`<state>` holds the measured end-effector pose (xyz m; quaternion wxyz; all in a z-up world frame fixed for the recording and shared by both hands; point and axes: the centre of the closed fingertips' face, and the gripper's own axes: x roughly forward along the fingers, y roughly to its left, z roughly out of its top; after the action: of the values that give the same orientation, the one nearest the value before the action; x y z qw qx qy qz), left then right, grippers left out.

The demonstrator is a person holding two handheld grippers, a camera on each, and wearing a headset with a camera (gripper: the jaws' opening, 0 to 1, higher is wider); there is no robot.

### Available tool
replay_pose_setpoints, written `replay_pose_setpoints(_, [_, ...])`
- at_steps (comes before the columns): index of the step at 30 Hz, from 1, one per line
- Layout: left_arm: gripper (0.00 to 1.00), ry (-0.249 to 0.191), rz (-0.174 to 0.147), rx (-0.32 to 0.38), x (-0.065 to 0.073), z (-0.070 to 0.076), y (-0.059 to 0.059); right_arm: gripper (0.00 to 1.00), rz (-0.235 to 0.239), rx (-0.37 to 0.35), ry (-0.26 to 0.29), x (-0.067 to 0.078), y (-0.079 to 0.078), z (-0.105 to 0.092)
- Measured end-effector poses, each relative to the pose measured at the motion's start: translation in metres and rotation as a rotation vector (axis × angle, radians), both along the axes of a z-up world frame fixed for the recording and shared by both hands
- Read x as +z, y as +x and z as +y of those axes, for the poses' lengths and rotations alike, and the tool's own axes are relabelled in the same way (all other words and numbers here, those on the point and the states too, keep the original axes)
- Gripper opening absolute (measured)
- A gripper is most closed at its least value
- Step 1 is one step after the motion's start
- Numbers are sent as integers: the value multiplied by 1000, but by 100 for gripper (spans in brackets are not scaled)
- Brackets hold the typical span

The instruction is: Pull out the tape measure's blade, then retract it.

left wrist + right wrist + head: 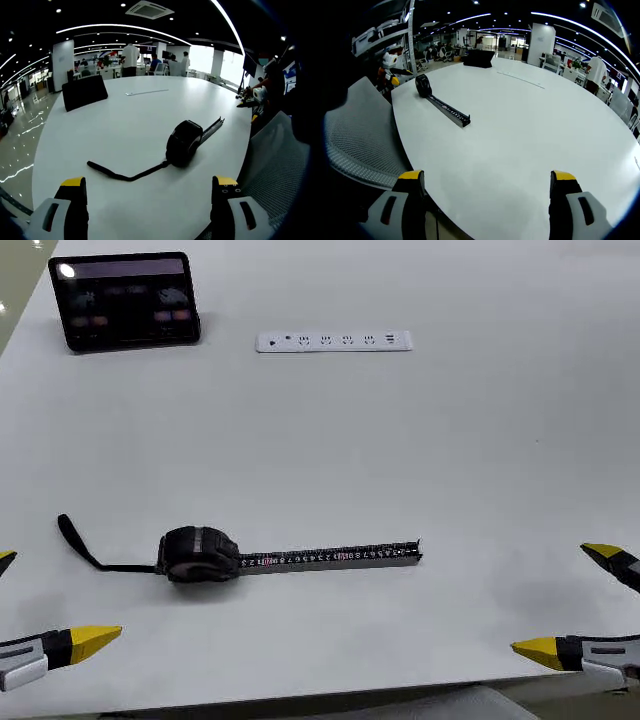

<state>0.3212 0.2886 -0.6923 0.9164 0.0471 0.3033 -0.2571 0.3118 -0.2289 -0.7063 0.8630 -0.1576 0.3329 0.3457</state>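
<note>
Yellow-tipped jaws of the left tool (pixel 62 594) stand spread wide at the near left edge of the white table (pixel 420 450), released and grasping nothing. The right tool (pixel 550 597) is in the same condition at the near right edge, jaws parted and empty. Both tools are well apart from the work. Between them and slightly farther in lies the tape measure (pixel 198 554), a dark case resting on the table surface. Its blade (pixel 330 557) is drawn out flat along the table toward the right tool's side, end hook at the far tip. A black wrist strap (pixel 80 545) trails from the case toward the left. Farther back, a white power strip (pixel 333 341) lies flat. A dark tablet (pixel 125 300) stands propped at the far left.
</note>
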Motion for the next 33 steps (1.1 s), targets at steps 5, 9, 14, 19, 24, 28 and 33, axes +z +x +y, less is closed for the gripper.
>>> replay_pose_setpoints(5, [100,3,-4,-5,3,-3,4,100,-1,3,-7,1,0,-2])
replay_pose_setpoints(9, [100,-3,-14,1,9,-5,8,100,-3,14,-11,3,2,1])
replay_pose_setpoints(14, [100,-14,-9,81,21,-20,22,100,-13,70,-32,9,11,12])
replay_pose_setpoints(19, [100,-58,-2,122,27,-54,32,100,-19,140,-54,13,22,29])
replay_pose_setpoints(24, [100,-64,3,170,22,-74,44,100,-13,204,-67,11,30,45])
replay_pose_setpoints(28, [100,-47,6,196,24,-88,51,100,0,256,-68,8,31,60])
replay_pose_setpoints(33, [100,-32,13,326,17,-96,53,98,16,303,-81,4,36,71])
